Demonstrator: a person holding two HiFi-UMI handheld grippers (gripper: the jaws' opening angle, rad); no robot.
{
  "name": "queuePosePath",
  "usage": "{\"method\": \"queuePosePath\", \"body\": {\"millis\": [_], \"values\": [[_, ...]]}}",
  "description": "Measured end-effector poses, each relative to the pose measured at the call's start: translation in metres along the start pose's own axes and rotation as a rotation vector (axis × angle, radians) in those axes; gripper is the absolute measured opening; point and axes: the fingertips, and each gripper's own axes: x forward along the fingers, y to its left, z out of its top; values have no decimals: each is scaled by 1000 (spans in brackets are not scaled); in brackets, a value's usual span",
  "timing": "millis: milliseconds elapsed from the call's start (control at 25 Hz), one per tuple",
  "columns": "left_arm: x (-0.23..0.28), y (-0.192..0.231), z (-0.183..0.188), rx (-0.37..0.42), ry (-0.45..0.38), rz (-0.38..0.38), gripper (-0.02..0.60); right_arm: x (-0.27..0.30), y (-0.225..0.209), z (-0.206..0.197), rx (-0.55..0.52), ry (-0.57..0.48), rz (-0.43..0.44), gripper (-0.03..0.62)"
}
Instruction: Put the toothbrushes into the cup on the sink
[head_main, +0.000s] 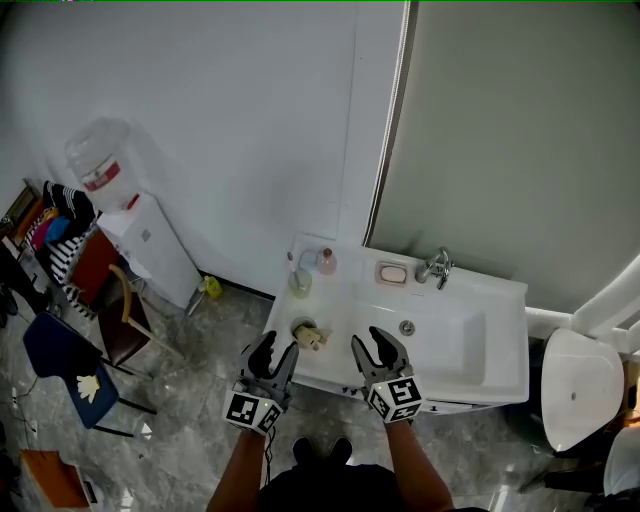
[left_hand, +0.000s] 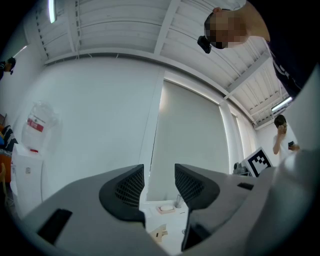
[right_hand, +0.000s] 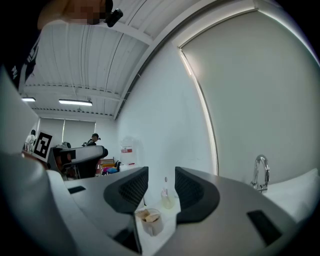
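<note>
Head view, near to far pls. Grippers?
> Left gripper (head_main: 277, 352) + right gripper (head_main: 373, 347) side by side at sink (head_main: 505, 340) front edge. Both w/ jaws wide apart, nothing btwn them.

Cup, toothbrushes?
> Cup (head_main: 300, 327) on sink's left front corner, just past the tips, nearer the left one. Toothbrushes (head_main: 315, 340) sit in it, tan ends sticking out. Further back: two bottles (head_main: 300, 283), soap dish (head_main: 391, 272), faucet (head_main: 436, 266).
</note>
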Motion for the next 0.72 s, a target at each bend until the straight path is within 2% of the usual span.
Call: {"method": "queuePosePath", "body": {"millis": [720], "values": [[-10,-7,10,-7,-22,5,192,-9,6,5,20,-9,30,173]]}}
